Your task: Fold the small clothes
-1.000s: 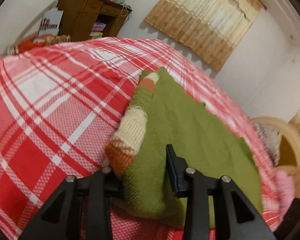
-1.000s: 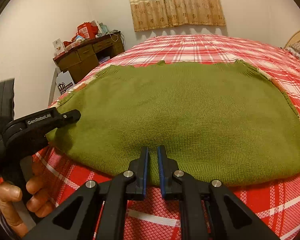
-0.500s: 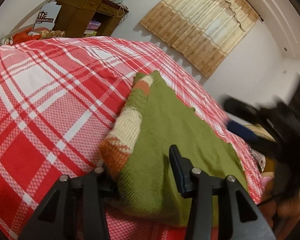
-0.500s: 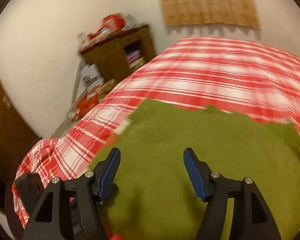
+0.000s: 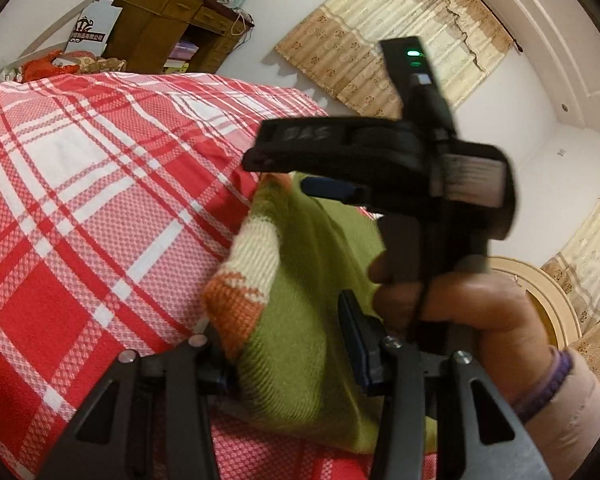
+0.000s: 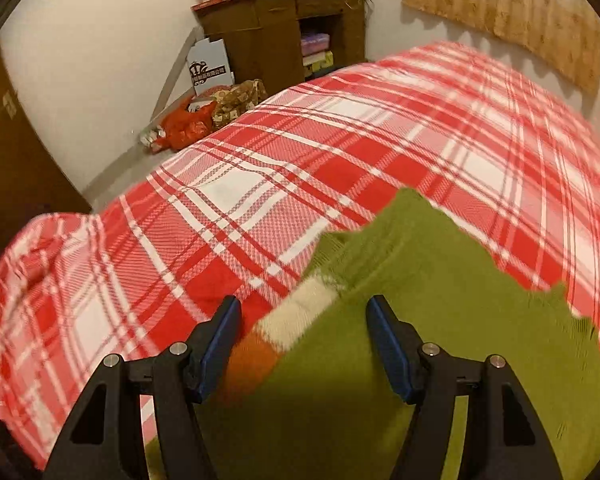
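Observation:
A green knit sweater [image 5: 312,320] with a cream and orange striped sleeve [image 5: 252,256] lies folded on the red plaid bed cover [image 5: 80,200]. My left gripper [image 5: 288,356] is open, its fingers standing either side of the sweater's near corner with fabric between them. My right gripper [image 6: 302,340] is open and hovers over the striped sleeve [image 6: 296,316] at the sweater's [image 6: 440,320] left edge. In the left wrist view the right gripper [image 5: 312,176] and the hand holding it cross over the sweater.
A wooden cabinet [image 6: 284,28] with red items on top stands against the wall beyond the bed. Bags and a white box [image 6: 208,68] lie on the floor beside it. Curtains [image 5: 384,56] hang on the far wall. A round wooden bed frame [image 5: 540,296] shows at right.
My right gripper opened, left the sweater's near hem and swung left over the striped sleeve, entering the left wrist view. My left gripper stayed at the sweater's corner.

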`<act>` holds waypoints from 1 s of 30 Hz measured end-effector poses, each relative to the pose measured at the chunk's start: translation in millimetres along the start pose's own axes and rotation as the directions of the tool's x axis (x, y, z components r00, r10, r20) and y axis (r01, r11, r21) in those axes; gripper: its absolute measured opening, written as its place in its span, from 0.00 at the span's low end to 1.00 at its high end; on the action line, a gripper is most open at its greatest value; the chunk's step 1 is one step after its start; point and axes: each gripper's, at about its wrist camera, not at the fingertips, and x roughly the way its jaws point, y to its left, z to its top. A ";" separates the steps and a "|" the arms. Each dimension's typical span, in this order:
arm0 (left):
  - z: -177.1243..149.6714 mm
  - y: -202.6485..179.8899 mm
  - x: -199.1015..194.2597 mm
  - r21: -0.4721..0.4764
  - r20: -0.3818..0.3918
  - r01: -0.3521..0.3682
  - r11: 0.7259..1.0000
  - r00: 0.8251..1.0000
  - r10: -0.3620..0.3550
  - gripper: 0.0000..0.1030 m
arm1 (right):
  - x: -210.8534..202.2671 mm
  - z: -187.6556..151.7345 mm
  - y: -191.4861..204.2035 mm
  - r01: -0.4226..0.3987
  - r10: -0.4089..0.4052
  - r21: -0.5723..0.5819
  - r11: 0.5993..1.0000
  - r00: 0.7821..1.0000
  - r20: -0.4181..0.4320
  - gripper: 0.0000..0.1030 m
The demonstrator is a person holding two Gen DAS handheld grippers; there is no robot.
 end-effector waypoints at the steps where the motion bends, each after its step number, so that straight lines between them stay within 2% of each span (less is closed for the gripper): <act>1: -0.2 0.0 -0.1 -0.001 -0.001 0.001 1.000 1.000 -0.001 0.46 | 5.2 -0.4 2.7 0.015 -0.015 -0.020 1.000 1.000 -0.007 0.64; 3: 0.3 -0.8 1.0 0.002 -0.005 -0.005 1.000 1.000 0.005 0.46 | 10.5 -1.5 6.8 0.043 -0.044 -0.053 0.998 0.999 -0.019 0.61; 5: 0.9 -2.4 1.6 0.006 -0.006 -0.009 1.000 1.000 0.009 0.47 | 10.0 -3.1 9.0 0.102 -0.103 -0.082 0.991 0.995 -0.010 0.39; 6: 1.7 -2.3 1.7 0.006 -0.006 -0.009 1.000 1.000 0.009 0.47 | 7.8 -3.4 5.8 0.109 -0.110 -0.068 0.992 0.994 -0.006 0.33; 7: 1.8 -2.6 1.6 0.006 -0.006 -0.010 1.000 1.000 0.010 0.47 | 4.9 -3.8 -1.3 0.099 -0.099 -0.039 0.994 0.995 -0.002 0.22; 8: 2.2 -4.1 2.2 0.007 -0.006 -0.010 1.000 1.000 0.010 0.47 | 0.8 -4.7 -10.1 0.074 -0.074 -0.001 0.997 0.997 0.004 0.16; 10: 2.3 -4.8 1.1 0.007 -0.005 -0.007 1.000 1.000 0.007 0.47 | -11.9 -7.9 -29.2 0.000 -0.003 0.095 0.995 1.000 0.025 0.13; 12: 3.4 -5.3 1.3 0.008 -0.009 -0.006 1.000 1.000 0.006 0.46 | -25.9 -12.5 -42.1 -0.043 0.034 0.163 0.986 0.998 0.059 0.13; 16: 7.6 -14.2 3.4 0.070 -0.058 -0.009 0.998 0.998 0.013 0.44 | -70.7 -32.5 -74.2 -0.132 0.087 0.274 0.953 0.981 0.173 0.13; 17: 8.5 -18.5 3.2 0.092 -0.072 -0.008 0.996 0.997 0.015 0.42 | -83.6 -39.5 -85.3 -0.156 0.095 0.312 0.937 0.975 0.202 0.13; 18: 9.4 -24.0 2.5 0.121 -0.076 -0.004 0.993 0.997 0.013 0.35 | -93.8 -46.1 -95.2 -0.181 0.106 0.342 0.922 0.969 0.225 0.13; 20: 7.9 -45.4 -3.4 0.226 -0.053 -0.017 0.974 0.998 0.029 0.32 | -114.1 -62.6 -115.4 -0.214 0.116 0.386 0.897 0.958 0.262 0.12; 21: 6.0 -57.8 -6.1 0.281 -0.044 -0.011 0.960 0.999 0.024 0.27 | -121.7 -70.6 -122.4 -0.216 0.112 0.397 0.892 0.957 0.269 0.12; 23: 1.0 -79.5 -8.8 0.360 -0.049 0.017 0.933 0.999 0.001 0.22 | -135.0 -89.3 -139.7 -0.212 0.094 0.426 0.879 0.955 0.281 0.12; 24: -5.7 -96.9 -9.2 0.413 -0.063 0.047 0.909 0.998 -0.023 0.21 | -139.5 -97.8 -147.7 -0.210 0.085 0.441 0.873 0.954 0.287 0.12; 28: -31.8 -138.9 0.4 0.537 -0.115 0.109 0.837 0.992 -0.055 0.19 | -149.1 -135.6 -188.6 -0.198 0.036 0.534 0.822 0.954 0.297 0.12; 30: -43.5 -149.6 7.8 0.566 -0.142 0.128 0.814 0.988 -0.056 0.19 | -146.2 -152.8 -204.3 -0.179 0.015 0.571 0.801 0.960 0.280 0.12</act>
